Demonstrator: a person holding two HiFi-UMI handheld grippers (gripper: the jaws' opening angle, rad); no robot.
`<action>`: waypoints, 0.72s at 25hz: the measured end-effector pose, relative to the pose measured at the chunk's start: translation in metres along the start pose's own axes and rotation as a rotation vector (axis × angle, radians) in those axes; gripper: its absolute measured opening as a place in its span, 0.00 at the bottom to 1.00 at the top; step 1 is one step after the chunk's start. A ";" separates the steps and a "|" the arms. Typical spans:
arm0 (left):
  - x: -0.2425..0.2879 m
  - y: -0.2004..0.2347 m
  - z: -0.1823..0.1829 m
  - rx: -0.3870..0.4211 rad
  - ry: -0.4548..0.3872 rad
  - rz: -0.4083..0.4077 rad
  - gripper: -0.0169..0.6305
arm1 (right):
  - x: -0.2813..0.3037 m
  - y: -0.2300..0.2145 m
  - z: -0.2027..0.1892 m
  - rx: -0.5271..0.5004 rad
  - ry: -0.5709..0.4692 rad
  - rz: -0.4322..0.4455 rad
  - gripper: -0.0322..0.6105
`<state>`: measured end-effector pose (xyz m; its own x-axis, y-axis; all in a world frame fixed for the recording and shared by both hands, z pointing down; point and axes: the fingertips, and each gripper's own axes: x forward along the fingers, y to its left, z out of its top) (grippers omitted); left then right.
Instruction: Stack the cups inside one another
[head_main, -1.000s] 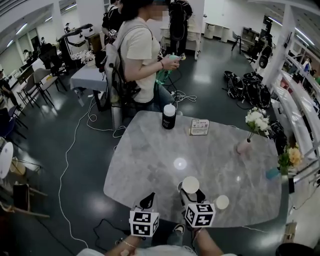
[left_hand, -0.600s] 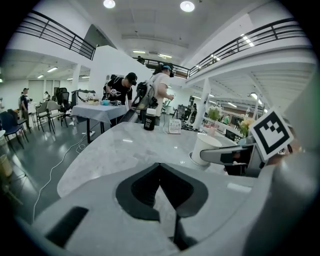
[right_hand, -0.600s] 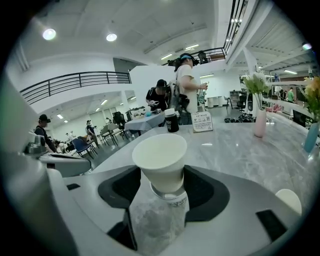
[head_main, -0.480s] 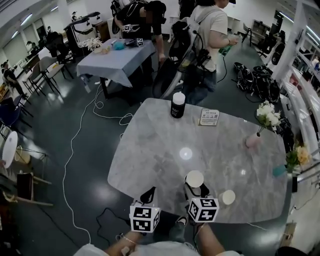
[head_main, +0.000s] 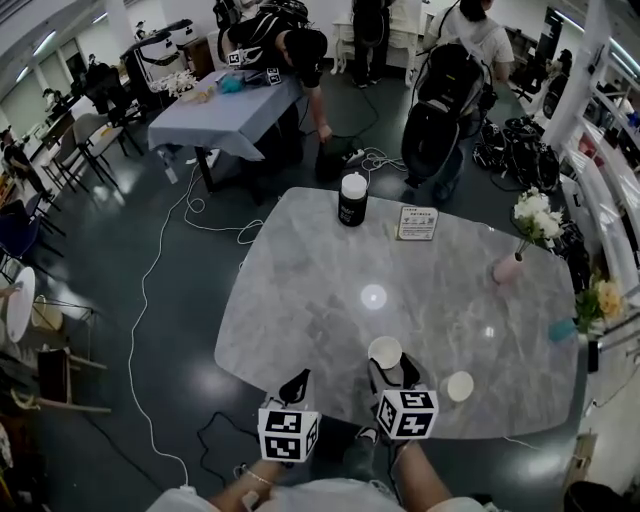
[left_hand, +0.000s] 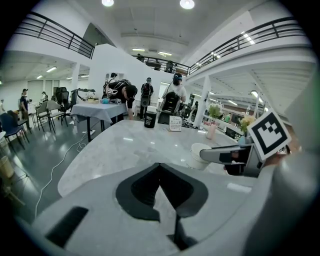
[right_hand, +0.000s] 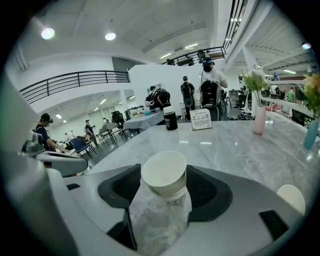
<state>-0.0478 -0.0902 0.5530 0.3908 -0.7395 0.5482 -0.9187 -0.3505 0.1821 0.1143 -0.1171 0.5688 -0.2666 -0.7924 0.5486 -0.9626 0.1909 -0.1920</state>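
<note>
Head view: my right tongs are clamped on a white paper cup close to the near edge of the marble counter. The paper cup stands upright, its long axis vertical and its mouth up. A second cup, also mouth up, stands just right of the paper cup and apart from it. My left tongs hang to the paper cup's left, over the counter's edge. Well beyond the paper cup stand a black canister with a white lid and a sign card. Far to its right is a pink vase of white flowers.

Left gripper view: my left tongs are pressed together at the tips, with nothing between them. The paper cup shows ahead to the right.

Right gripper view: the paper cup sits between both pads, wide rim on top, tapering downward. The second cup is at its lower right.
</note>
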 end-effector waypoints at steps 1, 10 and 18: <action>0.000 -0.001 0.001 0.000 0.001 -0.003 0.02 | -0.001 0.000 0.000 0.004 0.001 -0.001 0.43; 0.010 -0.009 0.002 0.006 0.002 -0.030 0.02 | -0.009 -0.009 0.006 0.032 -0.035 -0.022 0.43; 0.016 -0.014 0.021 0.011 -0.026 -0.048 0.02 | -0.021 -0.030 0.033 0.036 -0.095 -0.102 0.43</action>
<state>-0.0275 -0.1088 0.5419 0.4356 -0.7365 0.5175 -0.8983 -0.3920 0.1982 0.1504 -0.1258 0.5360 -0.1605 -0.8583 0.4874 -0.9817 0.0874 -0.1693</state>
